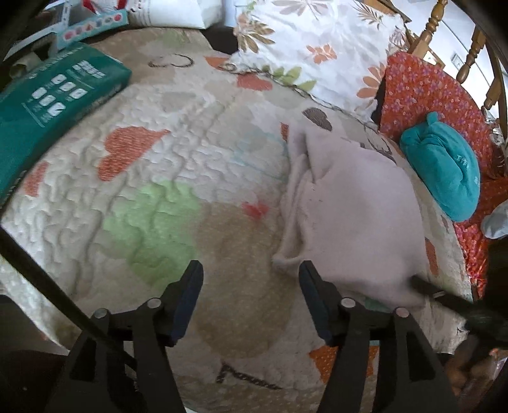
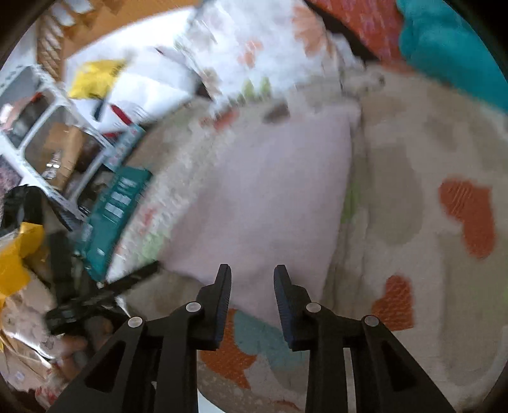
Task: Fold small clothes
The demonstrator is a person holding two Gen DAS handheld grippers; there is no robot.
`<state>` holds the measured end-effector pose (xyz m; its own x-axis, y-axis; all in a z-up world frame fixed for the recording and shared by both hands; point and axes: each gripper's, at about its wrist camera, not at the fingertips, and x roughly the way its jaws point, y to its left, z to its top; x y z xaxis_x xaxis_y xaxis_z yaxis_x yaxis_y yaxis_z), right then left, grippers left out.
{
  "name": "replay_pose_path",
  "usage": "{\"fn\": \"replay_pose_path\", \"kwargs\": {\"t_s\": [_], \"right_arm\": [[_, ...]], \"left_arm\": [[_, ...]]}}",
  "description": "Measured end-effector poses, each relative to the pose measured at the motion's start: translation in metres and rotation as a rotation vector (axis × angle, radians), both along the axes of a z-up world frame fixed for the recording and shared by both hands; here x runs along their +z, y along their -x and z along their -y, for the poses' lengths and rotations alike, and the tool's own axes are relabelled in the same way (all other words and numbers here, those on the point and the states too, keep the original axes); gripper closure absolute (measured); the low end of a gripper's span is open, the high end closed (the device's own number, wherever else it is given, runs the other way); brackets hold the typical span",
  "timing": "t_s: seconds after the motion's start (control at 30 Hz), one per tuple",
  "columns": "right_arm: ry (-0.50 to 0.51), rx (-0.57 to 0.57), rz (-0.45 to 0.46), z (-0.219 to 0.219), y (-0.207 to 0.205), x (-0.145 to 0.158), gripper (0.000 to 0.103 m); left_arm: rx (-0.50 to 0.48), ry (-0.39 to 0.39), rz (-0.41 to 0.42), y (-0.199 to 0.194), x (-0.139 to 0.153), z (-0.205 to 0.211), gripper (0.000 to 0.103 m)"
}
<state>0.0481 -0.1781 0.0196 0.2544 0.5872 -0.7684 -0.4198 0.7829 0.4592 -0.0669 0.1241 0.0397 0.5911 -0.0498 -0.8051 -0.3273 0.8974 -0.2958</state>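
Lying on bed: pale pink fleece garment (image 1: 355, 209), small, folded over with a doubled edge along one side, flat on the quilt.
Bedding: cream quilted cover (image 1: 165, 136) with orange hearts, a green patch and tan shapes.
Left gripper (image 1: 250, 279): black, blue-padded jaws standing well apart, nothing between them; its right finger just beside the pink garment's near corner.
Right gripper (image 2: 250, 279): jaws parted by a narrow gap, nothing held, poised over the garment's near edge; view is blurred.
Beside garment: teal plush item (image 1: 444, 171), on an orange floral cloth (image 1: 422, 95).
Far left of quilt: teal printed box (image 1: 54, 98), lying flat.
Head of bed: white leaf-print pillow (image 1: 311, 41); wooden turned spindles (image 1: 435, 19) behind.
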Motion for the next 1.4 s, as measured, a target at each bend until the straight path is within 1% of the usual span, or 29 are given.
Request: {"fn": "replay_pose_path", "kwargs": {"t_s": [0.03, 0.07, 0.13, 0.2, 0.27, 0.33, 0.4, 0.53, 0.63, 0.67, 0.73, 0.8, 0.87, 0.9, 0.97, 1.0, 1.03, 1.1, 1.13, 1.23, 1.27, 1.33, 1.4], "right_arm": [[0.009, -0.007, -0.007, 0.0, -0.001, -0.006, 0.077], [-0.004, -0.013, 0.002, 0.003, 0.0, -0.007, 0.077], [-0.01, -0.015, 0.013, 0.006, 0.002, 0.003, 0.077], [-0.011, -0.016, 0.064, 0.005, 0.004, 0.021, 0.076], [-0.006, -0.007, 0.111, -0.001, 0.005, 0.036, 0.076], [-0.011, 0.018, 0.15, -0.016, 0.002, 0.049, 0.076], [0.005, 0.042, 0.163, -0.034, -0.004, 0.052, 0.076], [0.012, 0.083, 0.158, -0.078, -0.025, 0.045, 0.076], [-0.005, 0.106, 0.099, -0.114, -0.051, 0.028, 0.076], [0.007, 0.107, 0.07, -0.128, -0.063, 0.018, 0.076], [0.02, 0.105, 0.05, -0.144, -0.078, 0.007, 0.076], [0.028, 0.101, 0.046, -0.162, -0.095, 0.001, 0.076], [0.036, 0.109, 0.058, -0.175, -0.104, 0.001, 0.076], [0.067, 0.114, 0.056, -0.183, -0.111, -0.002, 0.076], [0.094, 0.113, 0.065, -0.191, -0.118, -0.002, 0.076], [0.095, 0.109, 0.073, -0.191, -0.12, 0.004, 0.076], [0.074, 0.104, 0.087, -0.187, -0.119, 0.012, 0.076], [0.013, 0.083, 0.132, -0.168, -0.113, 0.035, 0.071], [-0.003, 0.073, 0.152, -0.154, -0.109, 0.046, 0.066], [0.001, 0.036, 0.194, -0.118, -0.095, 0.061, 0.061], [0.009, 0.015, 0.194, -0.1, -0.089, 0.06, 0.059], [0.034, -0.012, 0.17, -0.077, -0.084, 0.051, 0.055], [0.066, -0.048, 0.112, -0.049, -0.079, 0.03, 0.055]], "left_arm": [[0.012, -0.007, 0.004, 0.002, 0.0, -0.003, 0.038], [0.031, -0.018, 0.008, 0.006, 0.001, -0.008, 0.036], [0.053, -0.027, 0.012, 0.006, -0.001, -0.013, 0.034], [0.071, -0.012, 0.0, 0.004, -0.006, -0.017, 0.034], [0.065, 0.001, -0.018, 0.0, -0.011, -0.015, 0.034], [0.049, -0.002, -0.026, -0.004, -0.013, -0.009, 0.034], [0.031, -0.016, -0.038, -0.008, -0.016, -0.003, 0.034], [0.022, -0.033, -0.059, -0.011, -0.024, 0.0, 0.033], [0.007, -0.051, -0.053, -0.012, -0.026, 0.002, 0.028], [-0.003, -0.071, -0.054, -0.013, -0.027, 0.005, 0.026], [-0.022, -0.104, -0.058, -0.015, -0.029, 0.01, 0.023], [-0.04, -0.127, -0.06, -0.016, -0.029, 0.014, 0.019], [-0.059, -0.149, -0.062, -0.017, -0.031, 0.018, 0.016], [-0.063, -0.151, -0.062, -0.017, -0.031, 0.019, 0.015], [-0.068, -0.15, -0.059, -0.018, -0.032, 0.02, 0.011], [-0.069, -0.149, -0.058, -0.018, -0.032, 0.021, 0.009], [-0.072, -0.151, -0.058, -0.018, -0.033, 0.023, 0.006], [-0.081, -0.16, -0.057, -0.019, -0.035, 0.026, 0.002], [-0.084, -0.164, -0.058, -0.019, -0.035, 0.027, 0.001], [-0.091, -0.186, -0.07, -0.021, -0.037, 0.03, 0.001], [-0.095, -0.197, -0.079, -0.022, -0.037, 0.032, 0.0], [-0.089, -0.203, -0.084, -0.022, -0.037, 0.034, 0.0], [-0.082, -0.204, -0.086, -0.022, -0.037, 0.034, 0.0]]}}
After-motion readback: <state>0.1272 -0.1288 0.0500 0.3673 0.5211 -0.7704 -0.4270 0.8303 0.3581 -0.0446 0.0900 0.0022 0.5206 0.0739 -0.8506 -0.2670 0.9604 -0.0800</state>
